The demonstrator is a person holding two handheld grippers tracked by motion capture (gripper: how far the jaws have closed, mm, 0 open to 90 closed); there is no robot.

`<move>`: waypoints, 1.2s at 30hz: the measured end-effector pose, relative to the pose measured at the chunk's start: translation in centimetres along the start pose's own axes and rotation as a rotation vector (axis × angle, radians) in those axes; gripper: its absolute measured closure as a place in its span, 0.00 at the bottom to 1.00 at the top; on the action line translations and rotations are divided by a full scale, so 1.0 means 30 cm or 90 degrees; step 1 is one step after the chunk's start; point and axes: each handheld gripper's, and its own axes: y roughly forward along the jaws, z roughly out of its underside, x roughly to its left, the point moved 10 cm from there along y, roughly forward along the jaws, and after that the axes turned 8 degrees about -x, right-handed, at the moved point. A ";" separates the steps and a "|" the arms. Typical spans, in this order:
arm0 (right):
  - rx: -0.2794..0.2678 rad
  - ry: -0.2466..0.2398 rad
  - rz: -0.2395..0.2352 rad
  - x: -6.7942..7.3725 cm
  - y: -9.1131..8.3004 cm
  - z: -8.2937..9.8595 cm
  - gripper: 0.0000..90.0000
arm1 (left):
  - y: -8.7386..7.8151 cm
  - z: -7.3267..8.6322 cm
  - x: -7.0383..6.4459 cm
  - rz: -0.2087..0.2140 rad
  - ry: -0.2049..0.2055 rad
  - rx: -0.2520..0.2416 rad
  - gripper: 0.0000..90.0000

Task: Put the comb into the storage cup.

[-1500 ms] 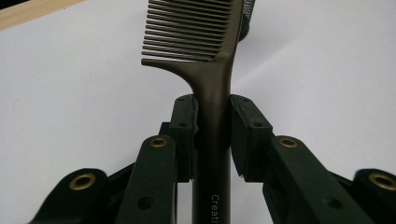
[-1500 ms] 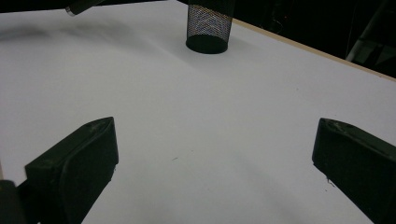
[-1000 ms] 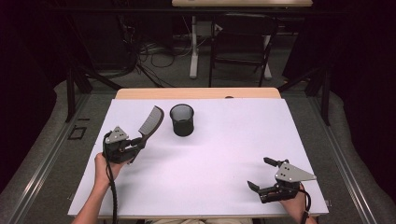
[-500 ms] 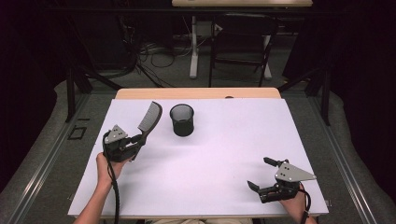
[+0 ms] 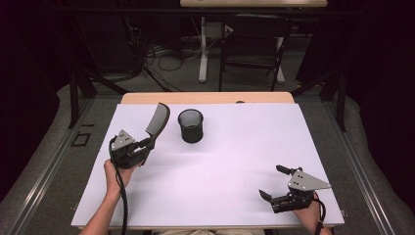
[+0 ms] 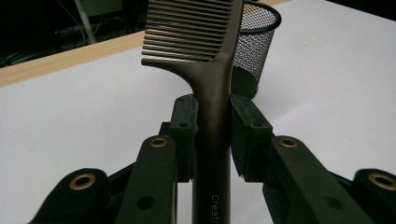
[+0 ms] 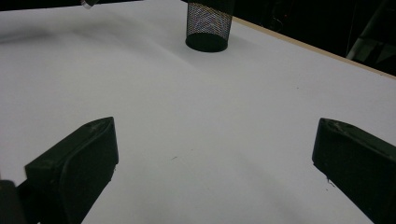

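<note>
High view: comb is held by left gripper by handle, teeth end raised toward far edge, just left of mesh cup. Comb seems lifted off white table, though height is hard to judge. Right gripper is seen near front right corner, jaws spread, nothing between.

Left gripper view: comb handle is clamped between both pads; cup stands just behind.

Right gripper view: jaws are held wide apart over bare table; cup is seen far ahead.
</note>
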 end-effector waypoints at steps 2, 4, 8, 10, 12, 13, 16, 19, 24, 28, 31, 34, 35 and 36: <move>0.000 0.001 0.000 0.000 0.000 0.001 0.00 | 0.005 -0.003 -0.003 -0.002 0.001 -0.005 0.80; 0.001 0.002 -0.001 0.001 0.001 0.001 0.00 | 0.007 -0.007 -0.008 0.001 0.001 -0.008 0.80; 0.001 0.004 -0.001 0.002 0.002 0.002 0.00 | 0.015 -0.014 -0.014 0.002 0.001 -0.017 0.80; 0.001 0.002 0.001 0.000 0.003 0.003 0.00 | 0.018 -0.020 -0.016 0.002 0.002 -0.020 0.80; 0.003 0.002 0.001 0.000 0.005 0.004 0.00 | 0.022 -0.029 -0.016 0.000 0.001 -0.027 0.80; 0.006 0.001 0.001 0.000 0.006 0.006 0.00 | 0.023 -0.033 -0.016 0.000 -0.001 -0.029 0.80; 0.007 0.000 -0.002 0.002 0.008 0.006 0.00 | 0.028 -0.042 -0.016 -0.002 -0.004 -0.038 0.80; 0.006 0.002 -0.001 0.000 0.006 0.006 0.00 | 0.031 -0.044 -0.016 -0.007 -0.003 -0.038 0.80; 0.006 0.003 0.000 0.000 0.005 0.006 0.00 | 0.027 -0.051 -0.015 -0.009 -0.003 -0.045 0.80; 0.009 0.002 0.000 0.001 0.007 0.007 0.00 | 0.025 -0.061 -0.013 -0.011 -0.006 -0.056 0.80; 0.008 0.004 0.000 0.000 0.007 0.008 0.00 | 0.027 -0.059 -0.011 -0.010 -0.009 -0.056 0.80; 0.008 0.003 -0.001 0.001 0.007 0.008 0.00 | 0.022 -0.063 -0.001 -0.016 -0.007 -0.055 0.80; 0.009 0.003 -0.002 0.002 0.007 0.008 0.00 | 0.021 -0.065 0.001 -0.017 -0.012 -0.060 0.80; 0.009 0.002 -0.002 0.002 0.007 0.009 0.00 | 0.019 -0.066 0.005 -0.019 -0.012 -0.059 0.80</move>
